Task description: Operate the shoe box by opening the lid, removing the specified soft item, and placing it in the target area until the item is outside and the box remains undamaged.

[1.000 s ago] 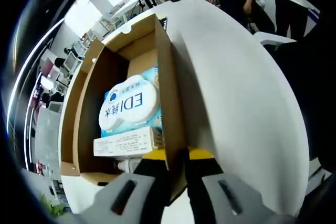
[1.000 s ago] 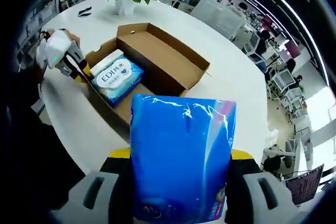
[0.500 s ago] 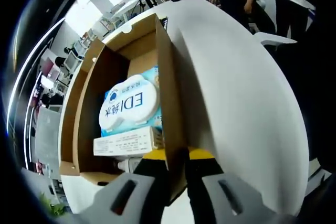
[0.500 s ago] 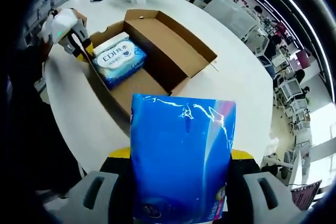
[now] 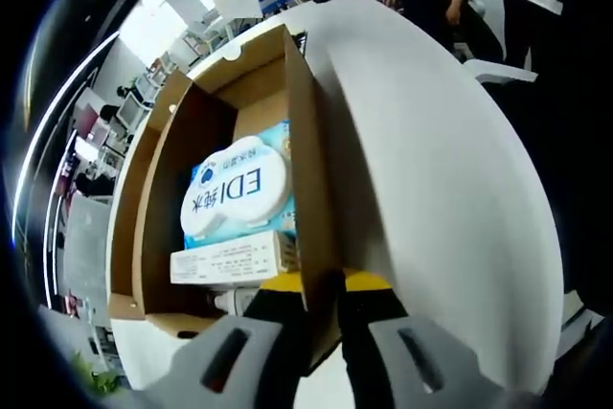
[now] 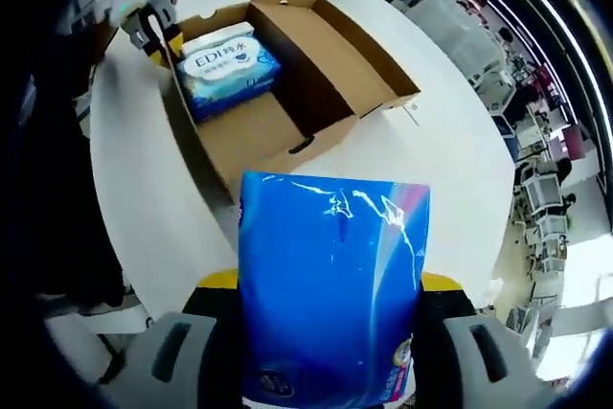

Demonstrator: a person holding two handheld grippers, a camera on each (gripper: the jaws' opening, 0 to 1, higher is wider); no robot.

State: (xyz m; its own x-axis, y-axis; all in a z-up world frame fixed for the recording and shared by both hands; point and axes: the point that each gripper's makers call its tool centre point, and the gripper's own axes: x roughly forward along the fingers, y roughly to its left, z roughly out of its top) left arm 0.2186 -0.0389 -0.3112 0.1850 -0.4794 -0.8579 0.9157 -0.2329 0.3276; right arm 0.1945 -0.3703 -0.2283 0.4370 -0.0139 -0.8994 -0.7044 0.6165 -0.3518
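Blue soft pack [image 6: 330, 289] is standing upright at lower centre, pinched by the right gripper [image 6: 326, 332], shoe box [image 6: 278, 74] lying upper left; left gripper [image 5: 321, 318] is clamping the box wall [image 5: 311, 198].

The right gripper [image 6: 326, 332] has carried the blue pack [image 6: 330, 284] farther from the open box [image 6: 287, 74], toward the table's [image 6: 450, 170] edge.

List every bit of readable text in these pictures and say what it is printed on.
"EDI" with two Chinese characters, "纯水": on the white lid of the wipes pack in the shoe box.
Small print on the white carton: too small to read.
Print low on the blue pouch: blurred, unreadable.
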